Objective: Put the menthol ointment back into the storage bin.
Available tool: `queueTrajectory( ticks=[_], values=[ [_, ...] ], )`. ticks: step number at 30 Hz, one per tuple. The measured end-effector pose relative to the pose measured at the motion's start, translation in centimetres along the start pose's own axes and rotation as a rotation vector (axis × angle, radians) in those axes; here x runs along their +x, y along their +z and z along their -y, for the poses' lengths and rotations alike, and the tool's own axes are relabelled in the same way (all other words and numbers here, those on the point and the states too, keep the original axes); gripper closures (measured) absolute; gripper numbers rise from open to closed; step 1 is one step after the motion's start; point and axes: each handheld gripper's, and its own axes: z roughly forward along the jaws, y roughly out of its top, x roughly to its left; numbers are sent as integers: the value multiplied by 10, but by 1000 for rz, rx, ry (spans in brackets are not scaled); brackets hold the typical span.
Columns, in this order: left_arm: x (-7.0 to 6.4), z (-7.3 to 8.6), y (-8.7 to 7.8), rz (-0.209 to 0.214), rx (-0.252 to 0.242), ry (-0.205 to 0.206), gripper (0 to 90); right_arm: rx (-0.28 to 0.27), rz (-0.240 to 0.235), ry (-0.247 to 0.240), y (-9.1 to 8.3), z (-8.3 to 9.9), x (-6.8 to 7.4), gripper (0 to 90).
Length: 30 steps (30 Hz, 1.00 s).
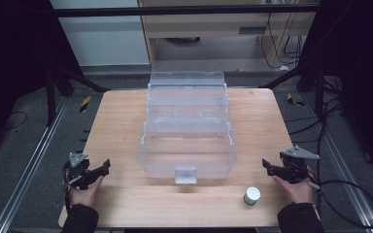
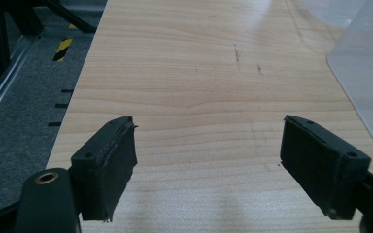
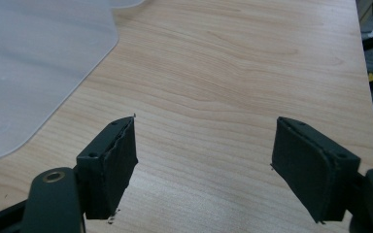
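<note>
Left gripper (image 2: pixel 208 155): jaws spread wide, nothing between them, over bare table (image 2: pixel 184 73) near its left edge. Right gripper (image 3: pixel 205 160): jaws likewise spread and empty, near the right edge. Clear box (image 1: pixel 187 127) sits mid-table between them, open. Small white cylinder (image 1: pixel 251 195) stands near the right gripper.

Each black gripper (image 1: pixel 95 171) has grey top plates; dark sleeves (image 1: pixel 79 219).
</note>
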Motion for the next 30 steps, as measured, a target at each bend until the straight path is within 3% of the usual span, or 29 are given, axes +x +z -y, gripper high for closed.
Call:
queueTrajectory(
  ticks=[7,14,30],
  values=[
    [-1,1,2,9,7,11,208,11,-55,-63,-10,-12,6,301],
    [-1,1,4,13,17,25,217,28,-93,-136,-26,-36,18,308],
    [-3,2,7,17,41,51,228,211,-199,-347,-39,-64,41,264]
  ],
)
